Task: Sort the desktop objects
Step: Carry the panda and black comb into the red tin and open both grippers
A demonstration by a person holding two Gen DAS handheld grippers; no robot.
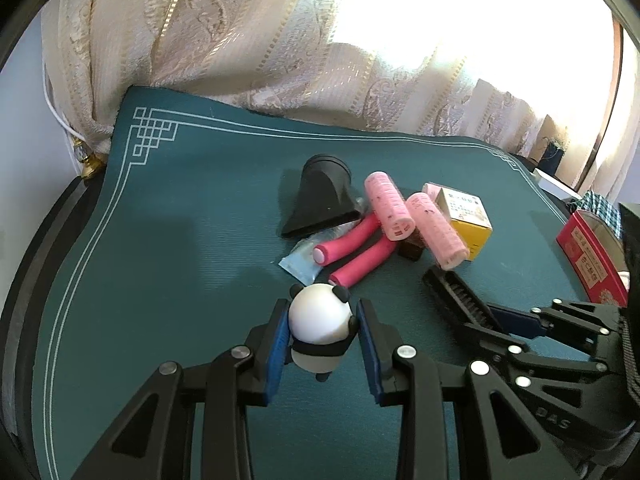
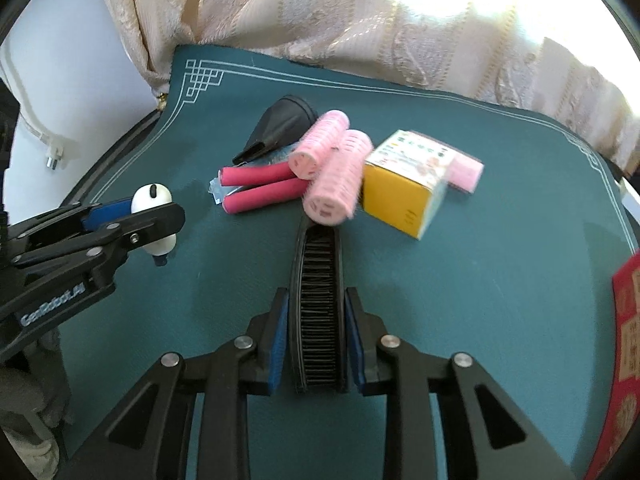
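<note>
A panda figure [image 1: 320,326] is gripped by the left tongs [image 1: 322,344] and a comb [image 2: 318,304] by the right tongs [image 2: 316,340], while curlers [image 2: 336,178] beside the comb remain unsorted.

a dark green mat [image 2: 500,280] bears a black nozzle [image 2: 280,128], pink rollers [image 2: 332,176], a yellow box [image 2: 400,196] at centre, red tin [image 1: 588,252] far right

Two wrist fisheyes, angled down, close over shared green mat [image 1: 160,240], curtain [image 2: 360,20] behind
</note>
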